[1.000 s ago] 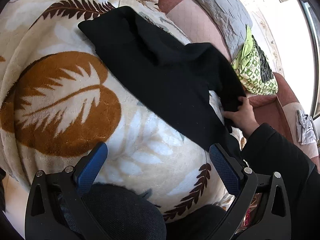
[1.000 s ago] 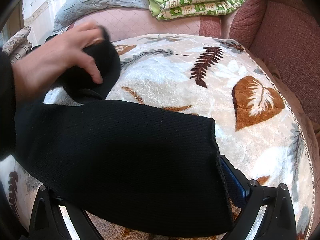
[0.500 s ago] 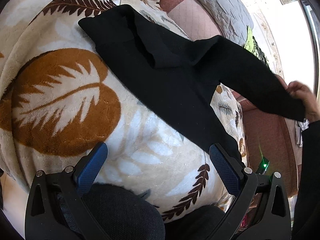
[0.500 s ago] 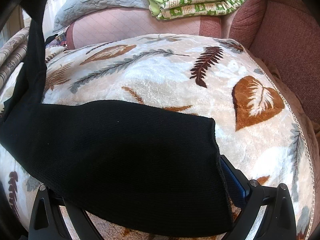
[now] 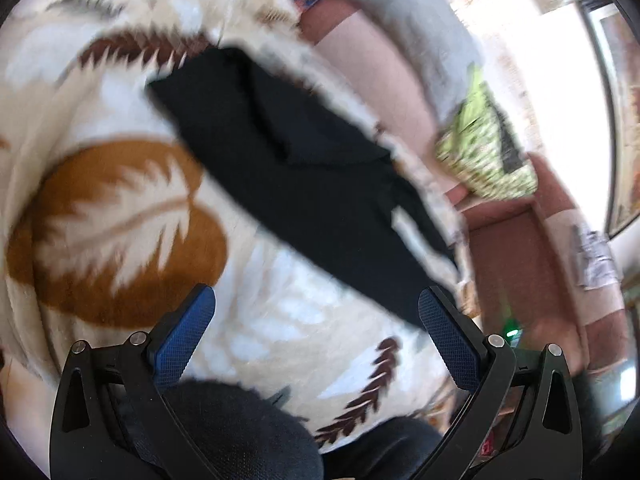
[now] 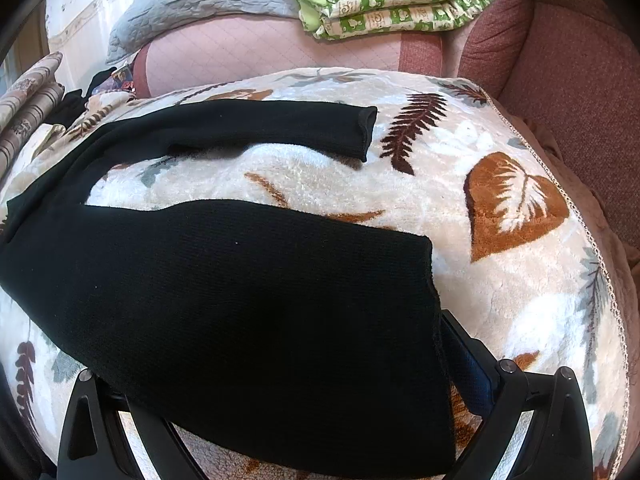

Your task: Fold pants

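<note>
right gripper [image 6: 276, 364]: closest thing in its own view, and the near pant leg is draped right over it. Only the right finger [image 6: 466, 354] pokes out past the cuff, so whether it's clamped on the cloth or just sitting under it, can't tell.

left gripper [image 5: 316, 330]: fingers spread wide, holding nothing, hovering above the blanket with the pants just ahead of it. The left view is motion-blurred, so take the fine detail there loosely.

pants [image 6: 224, 292]: black knit, lying on the leaf-print blanket [image 6: 516, 300]. The legs are splayed in a V, joined at the left of the right view. The near leg is wide and flat; the far leg [image 6: 280, 126] is laid out beyond it with blanket showing between the two.

step: looks like the spread-out stage, both legs flat and nothing folded over yet.

next move: probably bring one leg onto the other so the cuffs line up. The left gripper would need to close on a cuff or waist edge first.

in the way: not much on the blanket itself. It's plush and domed, so the knit could drag or bunch instead of sliding.

further back: pink sofa [image 6: 560, 92], then a folded green-and-white quilt [image 6: 392, 0] and a grey quilted cover [image 6: 200, 0], both well apart from the pants.
</note>
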`<state>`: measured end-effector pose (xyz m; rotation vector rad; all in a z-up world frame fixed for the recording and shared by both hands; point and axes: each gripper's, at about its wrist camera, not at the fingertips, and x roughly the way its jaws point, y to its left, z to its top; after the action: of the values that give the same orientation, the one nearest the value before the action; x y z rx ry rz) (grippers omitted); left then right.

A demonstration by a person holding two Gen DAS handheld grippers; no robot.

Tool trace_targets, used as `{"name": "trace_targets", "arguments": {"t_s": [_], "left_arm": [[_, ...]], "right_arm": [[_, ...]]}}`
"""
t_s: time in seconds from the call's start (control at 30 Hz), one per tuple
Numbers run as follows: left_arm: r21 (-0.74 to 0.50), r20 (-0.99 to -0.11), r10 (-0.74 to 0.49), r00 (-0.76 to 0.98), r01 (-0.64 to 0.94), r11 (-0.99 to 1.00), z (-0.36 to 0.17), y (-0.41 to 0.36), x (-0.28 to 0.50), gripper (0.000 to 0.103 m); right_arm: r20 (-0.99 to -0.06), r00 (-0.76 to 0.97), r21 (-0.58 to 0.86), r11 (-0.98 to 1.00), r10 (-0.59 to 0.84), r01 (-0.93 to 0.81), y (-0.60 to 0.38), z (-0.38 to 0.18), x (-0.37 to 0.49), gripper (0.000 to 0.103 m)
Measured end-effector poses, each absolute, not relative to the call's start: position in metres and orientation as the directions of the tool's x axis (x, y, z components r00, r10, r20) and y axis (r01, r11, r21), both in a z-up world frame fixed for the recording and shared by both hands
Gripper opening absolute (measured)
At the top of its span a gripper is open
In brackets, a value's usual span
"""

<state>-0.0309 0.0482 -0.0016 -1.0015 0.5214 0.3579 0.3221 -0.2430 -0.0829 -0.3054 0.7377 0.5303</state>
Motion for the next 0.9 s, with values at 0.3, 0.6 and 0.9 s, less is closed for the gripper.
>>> {"name": "trace_targets", "arguments": {"t_s": [0.3, 0.6, 0.9], "left_arm": [[-0.785, -0.508, -0.100, 0.855, -0.412, 0.463, -0.006, 0.157, -0.037, 0.102], [-0.819, -0.530, -0.115, 0.840, -0.472, 0.326, -0.031, 0.206, -0.001, 0.102], [-0.720, -0.613, 0.060, 0.788, -0.588, 0.369, -0.037, 0.200, -0.005, 0.054]], "right_arm": [[-0.704, 0.619, -0.081, 0.827, 0.347, -0.556, -0.243, -0.082, 0.322, 0.103], [-0.710, 0.606, -0.061, 0.826, 0.358, -0.560, -0.244, -0.083, 0.322, 0.103], [-0.713, 0.605, -0.063, 0.826, 0.354, -0.559, -0.244, -0.083, 0.322, 0.103]]}}
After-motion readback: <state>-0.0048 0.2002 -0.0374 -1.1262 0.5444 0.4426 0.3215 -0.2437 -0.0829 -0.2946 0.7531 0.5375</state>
